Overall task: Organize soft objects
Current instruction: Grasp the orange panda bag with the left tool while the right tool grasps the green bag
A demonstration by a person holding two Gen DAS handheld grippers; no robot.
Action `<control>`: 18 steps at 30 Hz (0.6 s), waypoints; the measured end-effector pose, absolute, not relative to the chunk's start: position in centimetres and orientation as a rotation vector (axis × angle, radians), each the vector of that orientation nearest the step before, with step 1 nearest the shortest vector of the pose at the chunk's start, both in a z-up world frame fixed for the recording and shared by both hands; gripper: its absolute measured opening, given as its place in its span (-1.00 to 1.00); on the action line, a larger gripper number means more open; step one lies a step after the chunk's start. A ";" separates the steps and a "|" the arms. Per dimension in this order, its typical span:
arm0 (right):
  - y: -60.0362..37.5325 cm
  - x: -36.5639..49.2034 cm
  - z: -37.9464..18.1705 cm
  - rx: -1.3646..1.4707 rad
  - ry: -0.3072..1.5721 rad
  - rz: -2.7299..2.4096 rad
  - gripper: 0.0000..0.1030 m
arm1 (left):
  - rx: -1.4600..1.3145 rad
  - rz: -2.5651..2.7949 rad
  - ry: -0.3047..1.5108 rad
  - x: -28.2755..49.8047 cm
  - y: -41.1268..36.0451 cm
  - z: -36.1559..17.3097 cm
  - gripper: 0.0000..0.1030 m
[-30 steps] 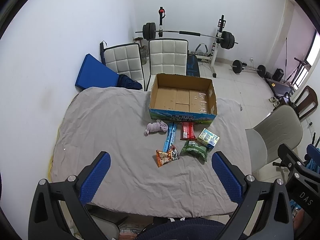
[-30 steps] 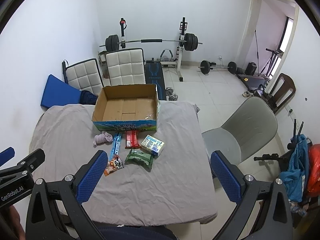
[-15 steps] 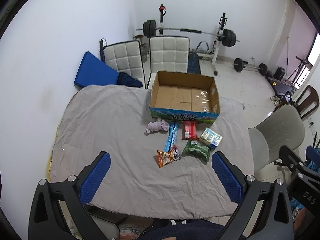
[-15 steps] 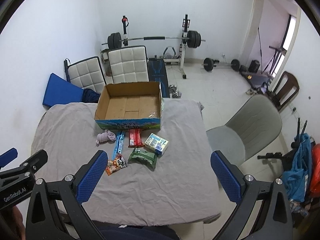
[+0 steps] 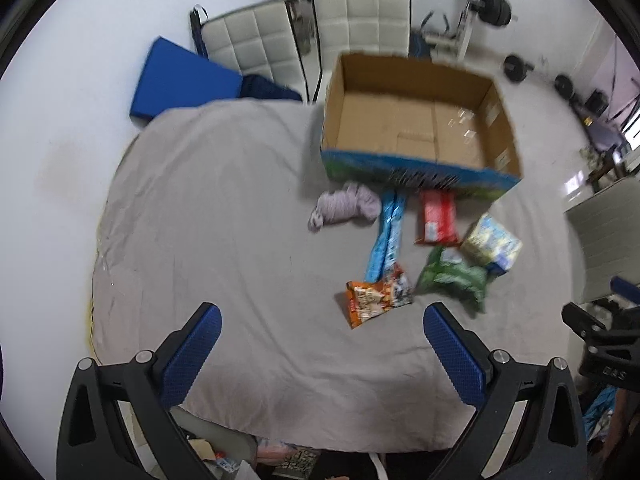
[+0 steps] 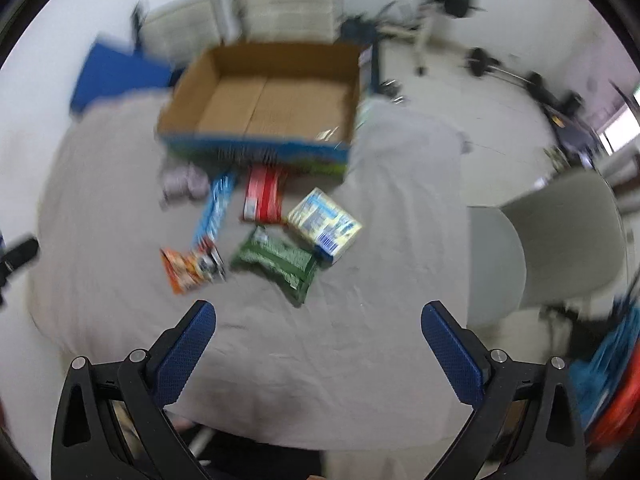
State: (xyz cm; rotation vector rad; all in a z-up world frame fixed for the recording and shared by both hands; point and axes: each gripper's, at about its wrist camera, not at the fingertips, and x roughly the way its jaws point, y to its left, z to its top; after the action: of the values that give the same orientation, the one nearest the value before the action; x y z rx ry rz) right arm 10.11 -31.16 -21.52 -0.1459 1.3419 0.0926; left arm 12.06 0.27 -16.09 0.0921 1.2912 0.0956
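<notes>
Soft things for sorting lie in a cluster on the grey cloth-covered table [image 5: 208, 216], and in the left wrist view we see them ahead of and slightly right of our left gripper [image 5: 322, 322], well apart from its blue-padded fingers [image 5: 192, 354]: a crumpled lilac cloth bundle [image 5: 345, 207] just in front of the open brown cardboard box with a blue printed front [image 5: 416, 120], a long light-blue packet [image 5: 386, 236], a red packet [image 5: 437, 216], a pale yellow and blue pack [image 5: 491, 242], a green crinkled pouch [image 5: 454, 278] and an orange snack bag [image 5: 378, 295], the nearest to us. Our left jaws are spread wide, holding and touching nothing. We see only bare cardboard inside the box. Our right gripper's black frame [image 5: 604, 340] shows at the right edge. In the blurred right wrist view, the same cluster lies ahead and left of centre of our right gripper [image 6: 318, 320]; the green crinkled pouch [image 6: 276, 260] and orange snack bag [image 6: 192, 266] are closest, yet clear of its fingers [image 6: 450, 350]. These jaws too stand wide apart and grasp nothing. The cardboard box [image 6: 268, 96] again shows only its bare floor, and a grey chair [image 6: 560, 240] stands right of the table.
</notes>
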 end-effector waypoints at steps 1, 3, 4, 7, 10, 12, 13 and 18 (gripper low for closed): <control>-30.6 11.1 -23.4 -0.188 1.354 0.115 1.00 | 0.100 0.099 1.306 12.3 0.1 -17.2 1.00; -29.8 12.6 -26.4 -0.255 1.369 0.160 1.00 | 0.125 0.095 1.346 13.1 -0.3 -20.1 0.99; -29.1 13.5 -28.0 -0.295 1.380 0.198 1.00 | 0.136 0.094 1.366 13.5 -0.4 -21.2 0.99; -26.9 15.7 -32.2 -0.447 1.415 0.305 1.00 | 0.161 0.085 1.425 14.4 -1.0 -24.4 0.99; -24.8 17.5 -36.5 -0.556 1.473 0.379 1.00 | 0.185 0.059 1.461 14.5 -1.5 -26.7 0.96; -23.7 18.2 -38.9 -0.621 1.502 0.397 1.00 | 0.195 0.030 1.476 14.5 -1.7 -27.8 0.82; -23.2 18.4 -40.2 -0.641 1.523 0.408 0.97 | 0.198 0.017 1.484 14.6 -1.8 -28.3 0.79; -22.0 18.6 -43.9 -0.589 1.617 0.416 0.05 | 0.222 -0.073 1.516 15.0 -1.8 -29.8 0.78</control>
State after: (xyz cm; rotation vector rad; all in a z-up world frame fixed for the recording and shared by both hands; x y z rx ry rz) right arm 18.59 -21.98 -43.90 -0.5895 1.6168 0.4161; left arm 14.98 -1.85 -29.79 0.2219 1.5164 -0.0728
